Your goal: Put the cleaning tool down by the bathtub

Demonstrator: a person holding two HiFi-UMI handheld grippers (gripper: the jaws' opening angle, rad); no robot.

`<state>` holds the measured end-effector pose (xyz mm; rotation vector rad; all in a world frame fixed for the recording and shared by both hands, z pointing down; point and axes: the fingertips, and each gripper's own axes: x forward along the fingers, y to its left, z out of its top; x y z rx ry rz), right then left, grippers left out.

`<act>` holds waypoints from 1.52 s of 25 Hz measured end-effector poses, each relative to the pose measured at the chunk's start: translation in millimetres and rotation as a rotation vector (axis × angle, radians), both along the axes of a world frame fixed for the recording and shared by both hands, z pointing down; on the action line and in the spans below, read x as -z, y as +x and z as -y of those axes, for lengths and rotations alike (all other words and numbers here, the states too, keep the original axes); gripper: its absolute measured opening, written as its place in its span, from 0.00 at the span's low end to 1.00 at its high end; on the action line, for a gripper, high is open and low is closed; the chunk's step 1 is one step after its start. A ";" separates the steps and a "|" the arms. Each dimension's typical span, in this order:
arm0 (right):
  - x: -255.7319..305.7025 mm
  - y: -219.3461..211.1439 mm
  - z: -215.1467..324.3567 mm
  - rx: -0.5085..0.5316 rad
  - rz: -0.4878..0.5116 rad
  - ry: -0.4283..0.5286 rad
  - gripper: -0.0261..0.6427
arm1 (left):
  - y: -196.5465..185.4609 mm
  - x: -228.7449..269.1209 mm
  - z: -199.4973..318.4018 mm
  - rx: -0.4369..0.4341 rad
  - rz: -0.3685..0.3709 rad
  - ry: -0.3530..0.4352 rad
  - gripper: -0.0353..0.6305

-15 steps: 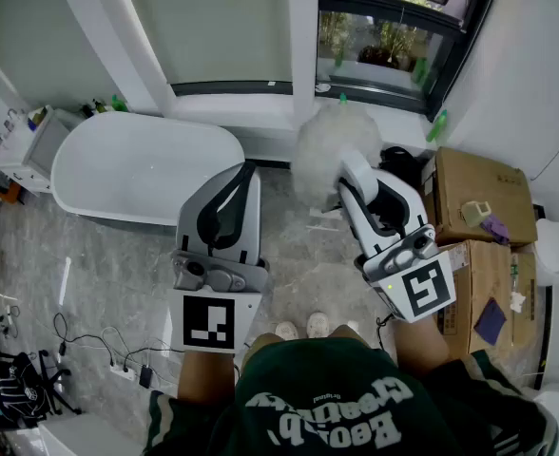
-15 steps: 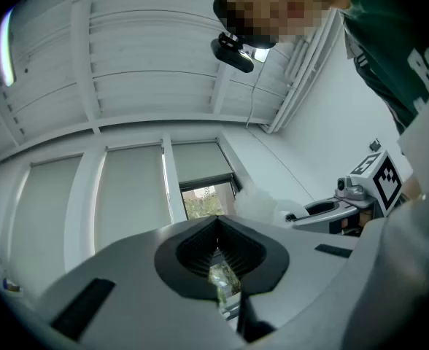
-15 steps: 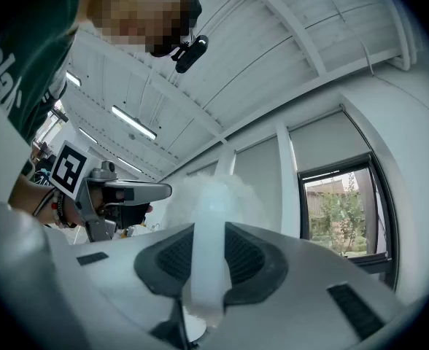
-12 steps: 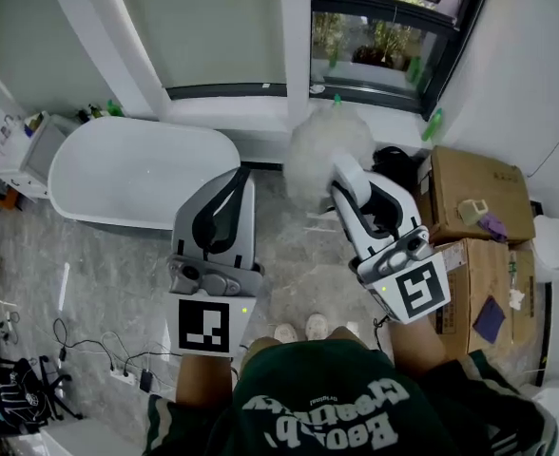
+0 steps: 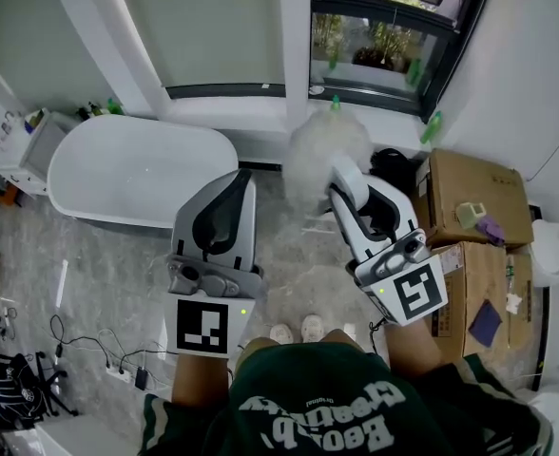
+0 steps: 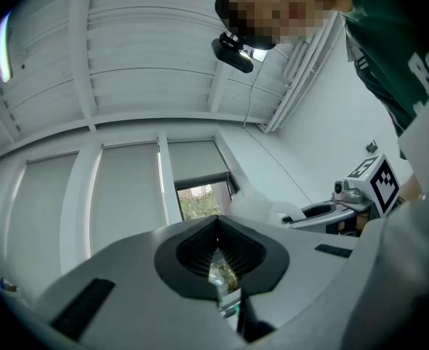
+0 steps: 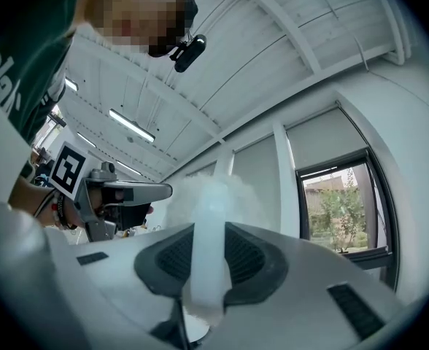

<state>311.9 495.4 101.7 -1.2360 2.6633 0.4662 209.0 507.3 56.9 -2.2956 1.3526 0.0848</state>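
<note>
A fluffy white duster (image 5: 322, 150) on a pale handle (image 7: 209, 257) is the cleaning tool. My right gripper (image 5: 341, 174) is shut on that handle, and the duster head sticks out past its jaws, above the floor by the window wall. The white bathtub (image 5: 137, 174) stands to the left of it, against the wall. My left gripper (image 5: 239, 180) hovers near the tub's right end, its jaws closed together with nothing in them (image 6: 218, 232). In the right gripper view the duster head (image 7: 200, 195) hides what lies straight ahead.
Cardboard boxes (image 5: 474, 198) are stacked at the right, with a white bin (image 5: 550, 250) beyond them. A black bag (image 5: 394, 169) lies under the window. Cables and a power strip (image 5: 118, 369) trail on the marble floor at lower left. The person's feet (image 5: 294, 331) are below the grippers.
The whole view has shifted slightly to the left. Both grippers keep their pose, and the right one still holds the duster.
</note>
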 end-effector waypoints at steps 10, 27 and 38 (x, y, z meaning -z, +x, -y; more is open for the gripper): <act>-0.4 17.6 0.2 0.014 0.004 0.020 0.18 | 20.5 -3.3 2.9 -0.007 0.014 -0.006 0.07; -17.8 46.3 12.1 0.034 0.004 -0.001 0.18 | 42.3 -16.4 11.8 0.026 0.023 -0.014 0.07; -25.7 37.7 37.8 0.074 0.016 -0.001 0.18 | 37.4 -25.7 36.0 0.047 0.057 -0.018 0.07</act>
